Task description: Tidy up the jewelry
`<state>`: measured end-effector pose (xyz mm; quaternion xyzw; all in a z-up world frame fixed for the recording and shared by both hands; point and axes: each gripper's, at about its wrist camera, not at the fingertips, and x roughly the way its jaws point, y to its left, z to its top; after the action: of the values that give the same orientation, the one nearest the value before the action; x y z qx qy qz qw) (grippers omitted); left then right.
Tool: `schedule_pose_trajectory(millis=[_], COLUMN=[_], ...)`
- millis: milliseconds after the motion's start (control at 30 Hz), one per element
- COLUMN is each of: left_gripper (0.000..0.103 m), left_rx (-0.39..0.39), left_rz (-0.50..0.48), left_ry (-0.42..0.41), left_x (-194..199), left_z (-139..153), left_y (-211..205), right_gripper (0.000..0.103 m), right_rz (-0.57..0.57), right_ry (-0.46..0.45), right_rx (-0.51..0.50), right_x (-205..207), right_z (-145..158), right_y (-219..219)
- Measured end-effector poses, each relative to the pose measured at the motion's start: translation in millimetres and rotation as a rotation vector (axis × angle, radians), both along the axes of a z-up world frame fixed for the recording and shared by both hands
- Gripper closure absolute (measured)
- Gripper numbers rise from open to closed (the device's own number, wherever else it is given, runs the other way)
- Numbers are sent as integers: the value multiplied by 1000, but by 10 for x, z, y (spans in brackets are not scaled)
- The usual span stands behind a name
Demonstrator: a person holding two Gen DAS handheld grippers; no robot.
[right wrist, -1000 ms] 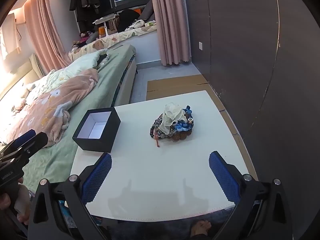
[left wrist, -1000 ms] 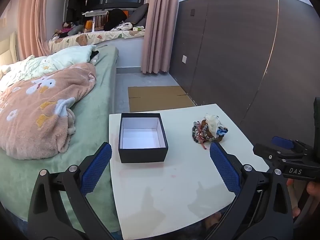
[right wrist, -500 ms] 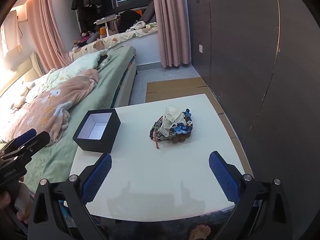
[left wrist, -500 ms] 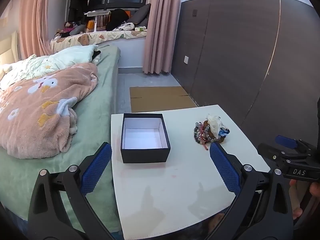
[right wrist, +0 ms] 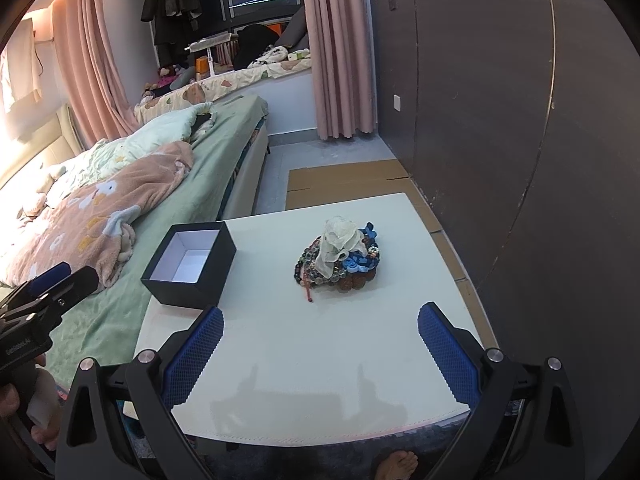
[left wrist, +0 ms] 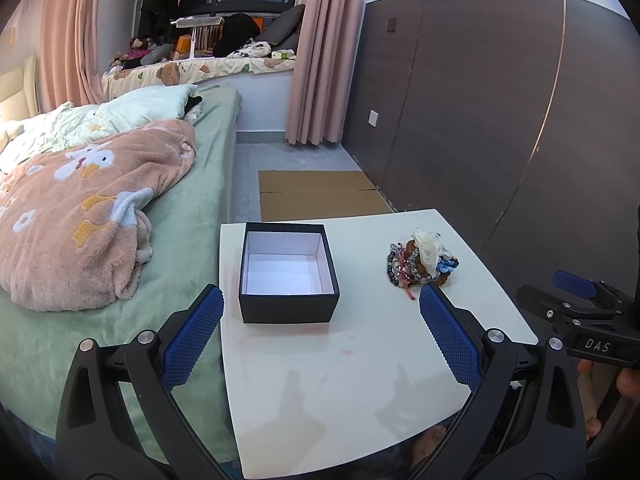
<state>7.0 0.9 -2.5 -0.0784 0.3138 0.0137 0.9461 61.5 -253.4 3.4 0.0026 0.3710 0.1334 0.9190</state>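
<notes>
Both grippers are hovering wide open and empty over the white table's (left wrist: 360,380) near edge: left gripper (left wrist: 320,332), right gripper (right wrist: 320,344). The jewelry pile (right wrist: 340,258) is sitting toward the right edge, well apart from the open black box (left wrist: 288,272) by the left edge.

The left tongs (left wrist: 320,332) hang spread wide above the near part of the white tabletop (left wrist: 360,380), holding nothing. Between their blue pads (left wrist: 192,336) sits an open black box (left wrist: 288,276) with a bare white inside. To its right, well apart, lies a heap of beaded jewelry (left wrist: 420,260). The right tongs (left wrist: 576,292) poke in at the right edge, beside a green bed (left wrist: 192,208).
</notes>
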Motion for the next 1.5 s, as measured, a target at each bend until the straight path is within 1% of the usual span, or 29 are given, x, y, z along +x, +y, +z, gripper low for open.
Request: schedule_pose_trajectory(millis=[133,633,900,1200,1300,1500], left_gripper=[5,5,5,5,5,5], left_rx=[-2,3,3,2,12,7], left_rz=[1,2,2,3,8,16], left_ry=[4,-4,-5,-7,-8,-14], left_x=[15,22,8,-2,12,21], left_z=[-60,-86,-78,-70,-67,-37], left_y=[17,1,-3,-3,-16,-8], right_gripper=[7,7,7,7,7,7], right_rz=[-1,5,1,10,13,16], right_ry=[-3,-20,-20,-25,-31,-28], right_rx=[-9,-10,-5,-25,-22,-18], right_x=[4,-52,-24,-48,-80,-73], right_z=[-3,61,60,76,85,68], right_y=[6,-25,-70,-23,-22,11])
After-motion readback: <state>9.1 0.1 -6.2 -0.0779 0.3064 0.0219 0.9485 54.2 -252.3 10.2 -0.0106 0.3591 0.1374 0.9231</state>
